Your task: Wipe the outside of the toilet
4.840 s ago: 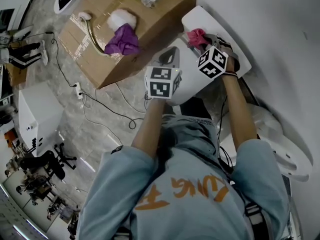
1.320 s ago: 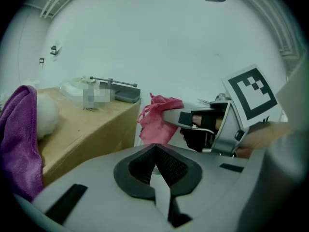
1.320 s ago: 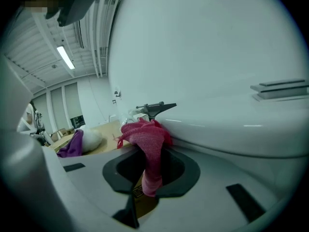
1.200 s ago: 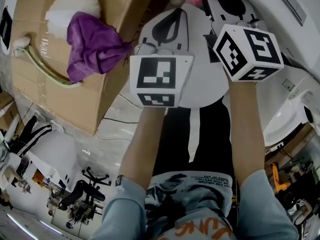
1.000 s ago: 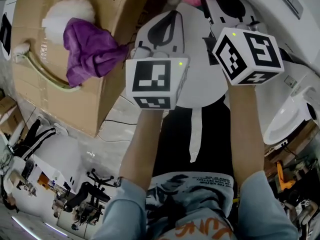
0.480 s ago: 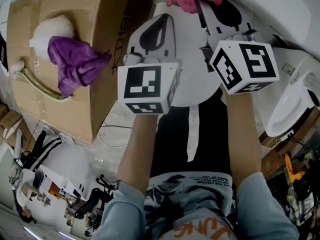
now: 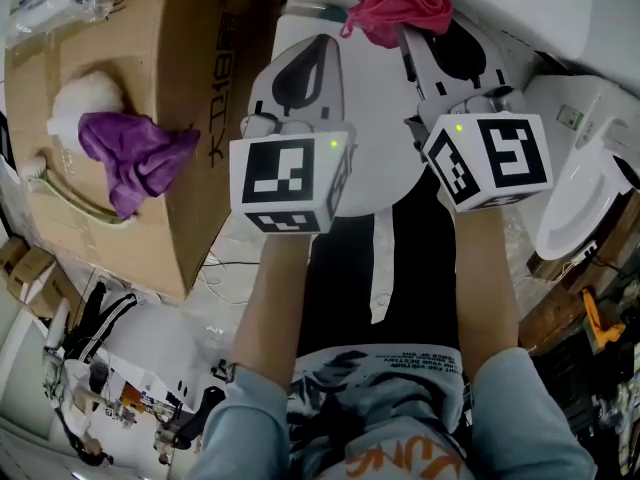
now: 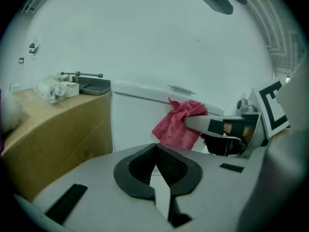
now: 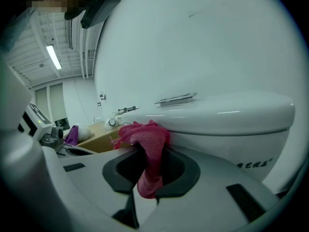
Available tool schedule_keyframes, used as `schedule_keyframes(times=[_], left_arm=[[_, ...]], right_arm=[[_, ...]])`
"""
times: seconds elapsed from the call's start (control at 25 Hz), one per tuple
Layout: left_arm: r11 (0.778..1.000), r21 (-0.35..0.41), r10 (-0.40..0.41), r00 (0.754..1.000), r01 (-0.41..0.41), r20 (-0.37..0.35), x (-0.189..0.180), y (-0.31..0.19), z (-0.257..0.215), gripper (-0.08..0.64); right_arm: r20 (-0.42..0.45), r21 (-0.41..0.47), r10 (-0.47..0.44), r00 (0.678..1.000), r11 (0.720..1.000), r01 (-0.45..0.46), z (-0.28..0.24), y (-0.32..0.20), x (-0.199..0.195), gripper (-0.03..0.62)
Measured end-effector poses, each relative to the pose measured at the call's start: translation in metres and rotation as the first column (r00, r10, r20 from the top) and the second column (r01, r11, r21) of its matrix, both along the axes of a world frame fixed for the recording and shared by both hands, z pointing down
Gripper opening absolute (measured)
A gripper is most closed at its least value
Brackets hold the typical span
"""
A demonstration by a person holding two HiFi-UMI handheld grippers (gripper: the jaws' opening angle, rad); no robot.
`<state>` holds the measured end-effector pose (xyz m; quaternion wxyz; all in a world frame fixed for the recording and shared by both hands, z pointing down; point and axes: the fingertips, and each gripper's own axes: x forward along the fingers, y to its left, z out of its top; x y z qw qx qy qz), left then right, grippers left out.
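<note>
The white toilet tank (image 8: 137,117) with its lid (image 9: 217,112) stands right in front of both grippers. My right gripper (image 7: 425,26) is shut on a pink cloth (image 7: 395,0), whose bunched top presses against the tank just under the lid's edge (image 9: 145,139). In the left gripper view the pink cloth (image 8: 176,127) hangs against the tank front. My left gripper (image 7: 300,56) hovers beside the right one, shut with nothing between its jaws (image 8: 155,151), a little short of the tank.
A large cardboard box (image 7: 190,118) stands close on the left, with a purple cloth (image 7: 135,153) and a white fluffy brush (image 7: 85,98) on top. Another white ceramic piece (image 7: 580,208) lies at the right. Cables (image 7: 225,268) trail on the floor.
The head view has drifted, so the box and purple cloth slid left and the grippers sit lower in frame. The right gripper keeps the pink cloth at the tank.
</note>
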<state>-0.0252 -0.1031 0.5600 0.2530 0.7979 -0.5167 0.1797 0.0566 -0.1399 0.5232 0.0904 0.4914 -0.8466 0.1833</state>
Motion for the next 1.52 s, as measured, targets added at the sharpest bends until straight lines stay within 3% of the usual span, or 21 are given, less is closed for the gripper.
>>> schedule_keyframes(times=[0.6, 1.04, 1.24, 1.52], left_arm=[[0.993, -0.001, 0.121, 0.993, -0.121, -0.007, 0.07, 0.0, 0.006, 0.025], [0.981, -0.01, 0.196, 0.98, -0.196, -0.024, 0.104, 0.005, 0.008, 0.025], [0.985, -0.018, 0.171, 0.985, -0.171, -0.023, 0.088, 0.003, 0.012, 0.025], [0.996, -0.042, 0.08, 0.997, -0.08, -0.014, 0.034, 0.002, 0.021, 0.025]], right_arm=[[-0.042, -0.021, 0.165, 0.985, 0.986, -0.166, 0.007, 0.031, 0.108, 0.08], [-0.132, -0.066, 0.372, 0.919, 0.922, -0.383, 0.021, 0.063, 0.196, 0.079], [-0.139, -0.112, 0.315, 0.939, 0.937, -0.331, 0.033, 0.083, 0.171, 0.08], [-0.091, -0.149, 0.135, 0.987, 0.978, -0.147, 0.049, 0.077, 0.081, 0.08]])
